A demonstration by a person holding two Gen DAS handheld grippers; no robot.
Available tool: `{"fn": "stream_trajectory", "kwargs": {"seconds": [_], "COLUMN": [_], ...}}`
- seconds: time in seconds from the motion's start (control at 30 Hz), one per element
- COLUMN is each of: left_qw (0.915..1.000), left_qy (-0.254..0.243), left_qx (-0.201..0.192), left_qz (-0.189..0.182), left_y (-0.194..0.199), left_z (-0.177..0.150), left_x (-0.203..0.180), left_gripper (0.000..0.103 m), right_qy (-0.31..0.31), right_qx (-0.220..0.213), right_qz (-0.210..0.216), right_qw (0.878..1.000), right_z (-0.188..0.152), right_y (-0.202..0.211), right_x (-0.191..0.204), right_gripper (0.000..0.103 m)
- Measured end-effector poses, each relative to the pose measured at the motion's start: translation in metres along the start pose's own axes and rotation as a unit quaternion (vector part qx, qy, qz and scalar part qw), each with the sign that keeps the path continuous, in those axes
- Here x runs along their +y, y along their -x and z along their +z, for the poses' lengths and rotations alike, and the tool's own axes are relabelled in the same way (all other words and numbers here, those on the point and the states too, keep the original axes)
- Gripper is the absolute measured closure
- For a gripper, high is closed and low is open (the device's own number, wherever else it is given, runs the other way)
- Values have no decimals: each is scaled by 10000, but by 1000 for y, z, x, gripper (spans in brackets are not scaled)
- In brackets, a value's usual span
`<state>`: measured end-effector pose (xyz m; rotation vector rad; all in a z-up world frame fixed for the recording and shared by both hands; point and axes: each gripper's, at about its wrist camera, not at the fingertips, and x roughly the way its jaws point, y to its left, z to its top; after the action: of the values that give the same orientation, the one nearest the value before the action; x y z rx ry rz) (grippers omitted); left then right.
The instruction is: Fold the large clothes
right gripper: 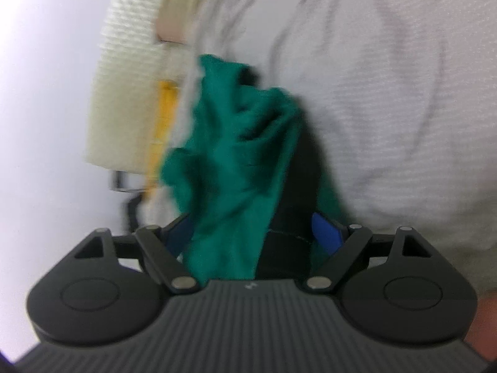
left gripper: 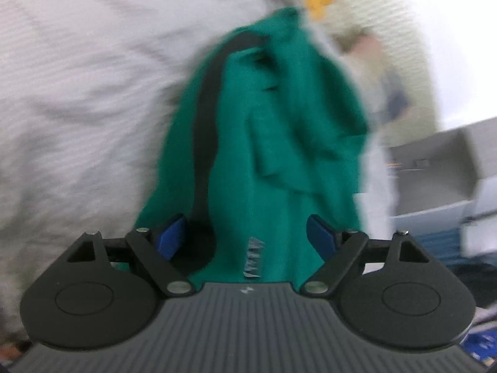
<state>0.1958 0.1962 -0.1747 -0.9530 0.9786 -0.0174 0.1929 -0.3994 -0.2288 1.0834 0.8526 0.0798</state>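
A green garment (left gripper: 273, 124) with a black stripe (left gripper: 206, 118) lies bunched on pale striped bedding (left gripper: 77, 93), blurred by motion. My left gripper (left gripper: 247, 233) stands open, and the cloth runs up between its blue pads (left gripper: 170, 237) to the gripper body. In the right wrist view the same green garment (right gripper: 236, 143) is crumpled, with its black part (right gripper: 298, 202) on the right. My right gripper (right gripper: 251, 233) is also open around it. The cloth covers most of its left pad, while the right blue pad (right gripper: 326, 233) shows. No pad visibly presses the fabric.
Open grey boxes (left gripper: 435, 171) and clutter sit at the right of the left wrist view. A cream knitted item (right gripper: 127, 99) and a yellow strip (right gripper: 161, 124) lie beyond the garment, beside a white wall (right gripper: 46, 93). Part of a hand (right gripper: 484, 326) shows at lower right.
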Motion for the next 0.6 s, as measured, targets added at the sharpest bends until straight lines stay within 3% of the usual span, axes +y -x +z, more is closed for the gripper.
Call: {"fn": "stream_trajectory", "kwargs": {"seconds": [0.07,0.17,0.27,0.33,0.37,0.4,0.43,0.5,0.6], "left_qw": [9980,9923,9887,9871,9860,9859,9869,9896,9949], "left_qy": [56,-287,-498,-468,-449,-406,-355,-249,-86], "left_qx": [84,236,309,299,277,241,201,113,-123], "left_qz": [617,1181,1382,1499,1584,1605,1558,1413,997], "left_y": [-10,-21,-23,-21,-19,-16,-12,-1,29], "left_z": [1,-4,-5,-3,-2,-1,1,5,16], "left_x": [0,-1,-7,-7,-7,-7,-7,-2,3], "left_gripper": [17,17,19,36,42,57,75,88,95], "right_qy": [180,397,501,510,509,493,474,441,389], "right_qx": [-15,247,491,508,472,435,370,205,94], "right_qz": [-575,-728,-621,-752,-775,-709,-620,-353,-24], "right_qw": [9982,9962,9956,9946,9946,9953,9963,9982,9992], "right_z": [-1,-8,-12,-14,-15,-16,-14,-12,-9], "right_y": [-5,-18,-26,-29,-30,-29,-29,-22,-7], "right_x": [1,5,6,4,4,6,8,11,14], "right_gripper": [18,18,38,68,71,78,81,85,87]}}
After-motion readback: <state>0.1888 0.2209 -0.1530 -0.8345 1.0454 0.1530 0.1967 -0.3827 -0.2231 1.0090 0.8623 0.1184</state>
